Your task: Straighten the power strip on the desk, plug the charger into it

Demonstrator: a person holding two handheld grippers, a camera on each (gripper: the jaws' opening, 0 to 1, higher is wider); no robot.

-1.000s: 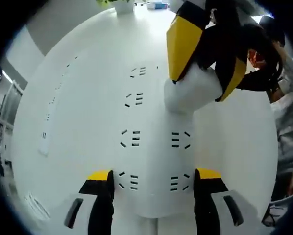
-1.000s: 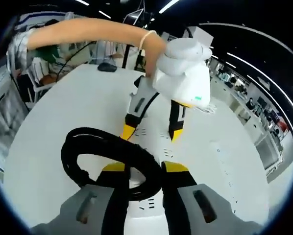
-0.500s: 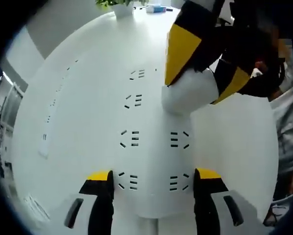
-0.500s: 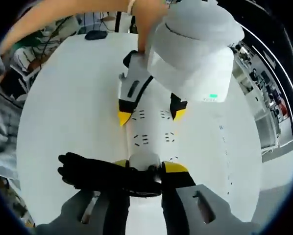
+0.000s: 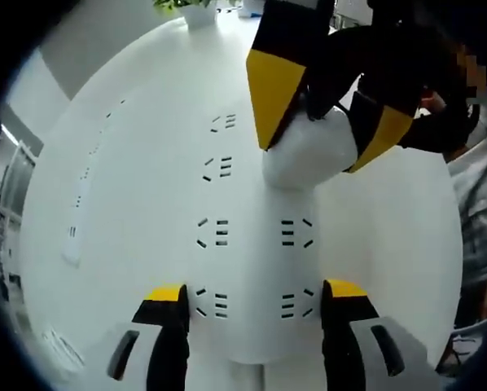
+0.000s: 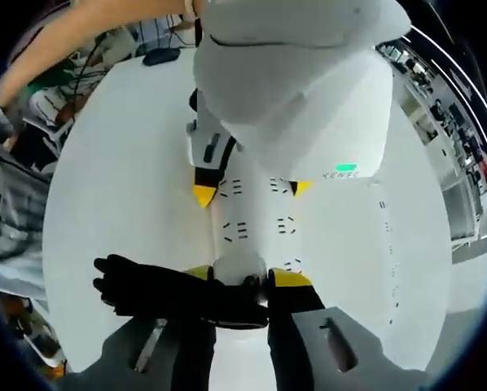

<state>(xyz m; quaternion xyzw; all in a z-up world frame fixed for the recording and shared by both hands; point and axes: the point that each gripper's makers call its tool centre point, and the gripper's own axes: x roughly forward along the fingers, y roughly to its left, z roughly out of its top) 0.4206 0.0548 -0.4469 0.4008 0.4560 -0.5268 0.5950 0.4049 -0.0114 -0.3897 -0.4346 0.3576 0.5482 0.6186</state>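
A white power strip [image 5: 256,228] with two rows of sockets lies along the white desk, and my left gripper [image 5: 256,293] holds its near end, one yellow-tipped jaw pressed against each long side. My right gripper [image 5: 309,155] comes in from the upper right. It is shut on a white charger [image 5: 304,171] set down on the right-hand row of sockets. In the right gripper view the charger [image 6: 239,265] sits between my right gripper's [image 6: 242,277] jaws on the strip [image 6: 256,224]. Its coiled black cable [image 6: 162,293] hangs to the left. The left gripper [image 6: 252,191] faces me from the strip's far end.
The round white desk [image 5: 105,204] spreads to both sides of the strip. A potted plant [image 5: 196,8] stands at its far edge, and a dark mouse-like object [image 6: 158,57] lies near another edge. A person's arm [image 6: 81,32] reaches over it, and seated people are beyond.
My right gripper has brought the charger down onto the strip, and the cable coil has dropped from in front of the lens to the left. The left gripper has stayed on the strip.
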